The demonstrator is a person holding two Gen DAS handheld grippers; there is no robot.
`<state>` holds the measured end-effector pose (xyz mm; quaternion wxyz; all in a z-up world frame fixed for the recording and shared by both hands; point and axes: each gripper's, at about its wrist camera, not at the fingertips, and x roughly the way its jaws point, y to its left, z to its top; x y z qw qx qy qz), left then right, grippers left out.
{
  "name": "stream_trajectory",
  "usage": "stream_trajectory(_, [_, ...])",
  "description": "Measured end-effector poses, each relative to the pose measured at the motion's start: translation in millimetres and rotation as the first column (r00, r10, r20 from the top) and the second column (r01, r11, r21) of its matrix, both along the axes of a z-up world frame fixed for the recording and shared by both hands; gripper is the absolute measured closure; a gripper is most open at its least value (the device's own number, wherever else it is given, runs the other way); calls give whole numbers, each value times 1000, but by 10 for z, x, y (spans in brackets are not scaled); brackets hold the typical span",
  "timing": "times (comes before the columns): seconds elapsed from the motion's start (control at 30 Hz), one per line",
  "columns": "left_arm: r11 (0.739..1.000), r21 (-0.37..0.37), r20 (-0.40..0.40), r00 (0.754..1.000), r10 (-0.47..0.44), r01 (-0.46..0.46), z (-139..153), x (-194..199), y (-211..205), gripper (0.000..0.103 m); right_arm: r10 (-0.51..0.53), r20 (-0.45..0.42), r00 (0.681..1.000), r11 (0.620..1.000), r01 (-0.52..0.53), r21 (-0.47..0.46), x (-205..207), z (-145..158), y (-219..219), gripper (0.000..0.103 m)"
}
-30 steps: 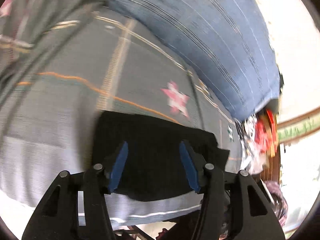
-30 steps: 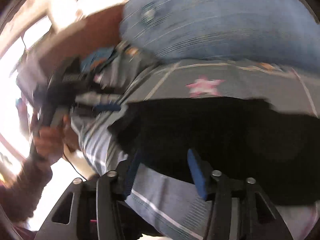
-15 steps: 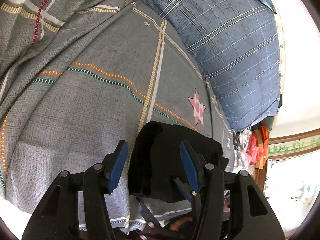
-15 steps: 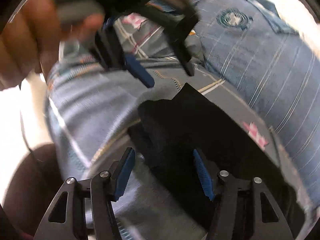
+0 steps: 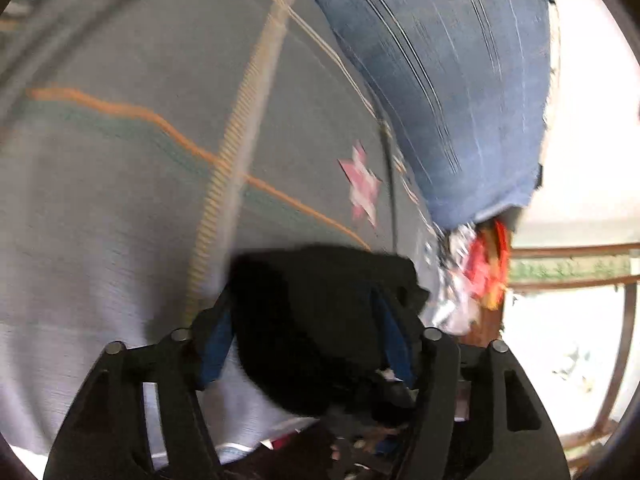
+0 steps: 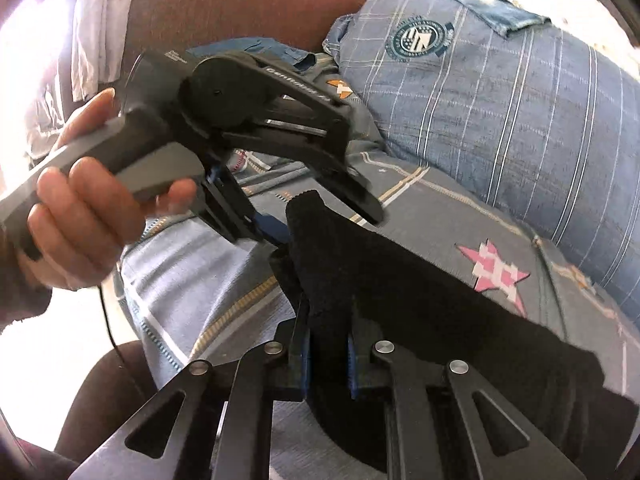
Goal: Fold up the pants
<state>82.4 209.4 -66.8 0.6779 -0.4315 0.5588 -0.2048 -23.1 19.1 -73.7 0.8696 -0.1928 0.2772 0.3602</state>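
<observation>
The black pants (image 6: 420, 312) lie folded on a grey patterned bedsheet (image 6: 432, 216) and also show in the left wrist view (image 5: 320, 312). My right gripper (image 6: 328, 352) is shut on the near edge of the pants, with black cloth pinched between its blue pads. My left gripper (image 5: 308, 332) is open, its fingers wide apart on either side of the pants' end; it also shows in the right wrist view (image 6: 320, 216), held by a hand, with its tips at the lifted corner of the pants. The left wrist view is blurred.
A blue checked pillow (image 6: 500, 92) lies behind the pants, also in the left wrist view (image 5: 448, 72). A brown headboard (image 6: 224, 12) stands at the back. A pink star (image 6: 496, 272) marks the sheet. Red and shiny clutter (image 5: 476, 276) sits past the bed's edge.
My right gripper has closed on the pants' near edge. My left gripper has moved down onto the pants' end, which now stands up as a raised corner.
</observation>
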Motion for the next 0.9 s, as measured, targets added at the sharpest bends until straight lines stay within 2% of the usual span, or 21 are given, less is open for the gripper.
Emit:
stream_trajectory(0.03, [1000,20,14,1000,-7,6,30,-19,-52,79,-8,-24,1000,1000,8,18,20,1,-33,90])
stream_trajectory(0.07, [999,46,27,1000,-3,2,66,-40,-71,86,-16,-41,999,999,17,35,32,15,-61,90])
stream_trajectory(0.1, [999,50,40,999,3,-5,107,-71,-83,89,-22,-63,998,998,26,61,34,35,-117,90])
stream_trajectory(0.17, [999,22,65,998,22,-24,204,-153,-92,89,-28,-127,991,990,46,135,81,93,-253,90])
stream_trajectory(0.3, [999,38,122,992,18,-23,462,-238,-232,89,-27,-202,979,962,80,260,91,241,-516,90])
stream_trajectory(0.47, [997,68,199,979,-42,29,855,-262,-622,89,-28,-290,956,889,157,430,89,385,-1056,90])
stream_trajectory(0.57, [989,119,234,965,-116,90,1014,-205,-1040,85,-41,-349,936,839,222,496,87,381,-1415,89])
stream_trajectory(0.7, [975,144,195,961,-195,168,903,-56,-1572,82,-82,-443,893,782,333,526,136,174,-1858,90])
stream_trajectory(0.77, [968,143,152,962,-227,205,768,28,-1815,82,-98,-519,849,733,415,539,186,-1,-2107,90])
stream_trajectory(0.83, [954,180,106,959,-261,240,618,114,-2092,81,-107,-580,808,693,479,539,249,-152,-2297,89])
stream_trajectory(0.9, [934,238,66,955,-289,266,510,159,-2296,79,-103,-621,777,673,515,532,283,-286,-2412,88])
